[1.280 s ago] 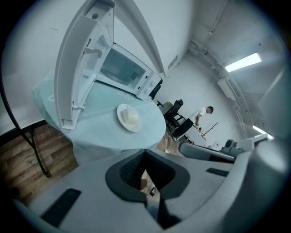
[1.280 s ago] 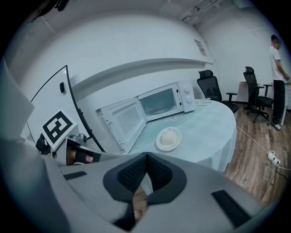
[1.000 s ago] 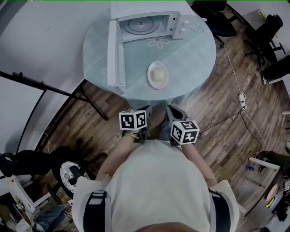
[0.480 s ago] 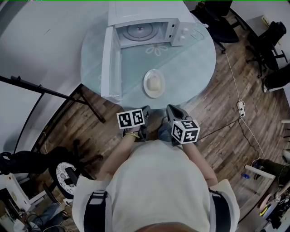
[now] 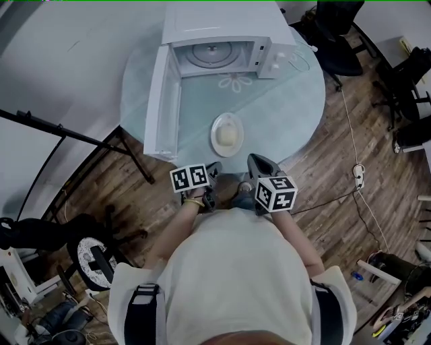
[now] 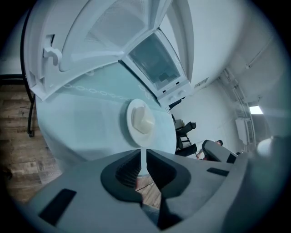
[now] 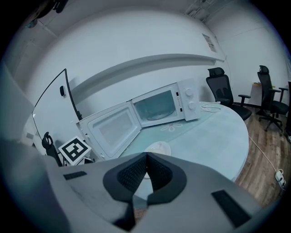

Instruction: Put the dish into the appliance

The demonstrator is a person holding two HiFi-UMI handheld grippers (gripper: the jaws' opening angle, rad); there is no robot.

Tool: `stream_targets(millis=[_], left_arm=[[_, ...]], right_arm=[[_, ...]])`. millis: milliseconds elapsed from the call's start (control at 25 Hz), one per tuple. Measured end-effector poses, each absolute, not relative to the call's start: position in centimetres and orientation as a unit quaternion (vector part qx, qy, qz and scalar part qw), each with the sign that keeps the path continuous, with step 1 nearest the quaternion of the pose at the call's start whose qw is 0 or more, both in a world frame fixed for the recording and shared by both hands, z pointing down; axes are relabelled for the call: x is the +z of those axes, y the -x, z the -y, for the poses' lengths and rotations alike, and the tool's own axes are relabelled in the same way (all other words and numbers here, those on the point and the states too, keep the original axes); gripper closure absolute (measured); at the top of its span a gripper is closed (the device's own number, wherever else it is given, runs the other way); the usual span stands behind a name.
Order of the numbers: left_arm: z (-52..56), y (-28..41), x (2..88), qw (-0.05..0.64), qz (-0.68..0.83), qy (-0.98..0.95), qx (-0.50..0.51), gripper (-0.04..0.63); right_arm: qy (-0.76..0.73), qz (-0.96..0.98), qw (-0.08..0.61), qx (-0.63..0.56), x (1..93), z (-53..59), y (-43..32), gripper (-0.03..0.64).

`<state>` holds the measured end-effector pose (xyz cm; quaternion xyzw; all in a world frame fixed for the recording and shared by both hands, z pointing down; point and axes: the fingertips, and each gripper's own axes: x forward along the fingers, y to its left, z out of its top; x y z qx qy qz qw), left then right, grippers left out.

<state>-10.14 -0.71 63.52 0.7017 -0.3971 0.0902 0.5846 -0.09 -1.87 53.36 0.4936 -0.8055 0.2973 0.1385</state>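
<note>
Two hand-held grippers are hovering close in front of the person's torso, side by side, both pointing forward at the table's near edge. The left gripper [image 5: 213, 170] is holding its jaws drawn together to a hairline slit with nothing between them. The right gripper [image 5: 256, 164] is showing its jaw tips meeting, also gripping nothing. Neither is touching the table or anything on it. Just beyond them, the round glass table [image 5: 289, 101] is carrying the dish [image 5: 217, 135] near its front edge, roughly in line with the gap between the two grippers. The dish is lying flat: a small white round plate bearing a pale rounded lump of food [image 5: 228, 136] at its centre, kind not discernible. To the dish's left, the microwave door [image 5: 161, 101] is standing swung wide open toward the person. Farther back, the white microwave [image 5: 222, 20] is sitting at the table's far side, its cavity exposing a glass turntable [image 5: 212, 50]. The dish is resting well apart from that cavity.
</note>
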Motion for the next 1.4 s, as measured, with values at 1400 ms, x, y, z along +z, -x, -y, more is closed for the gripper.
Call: stream_targets(millis=[1400], left_arm=[[4.9, 8.9, 68.2, 0.689, 0.498, -0.516, -0.102, 0.545]], right_arm=[[-0.393, 0.861, 0.166, 0.277, 53.5, 9.8, -4.6, 0.611]])
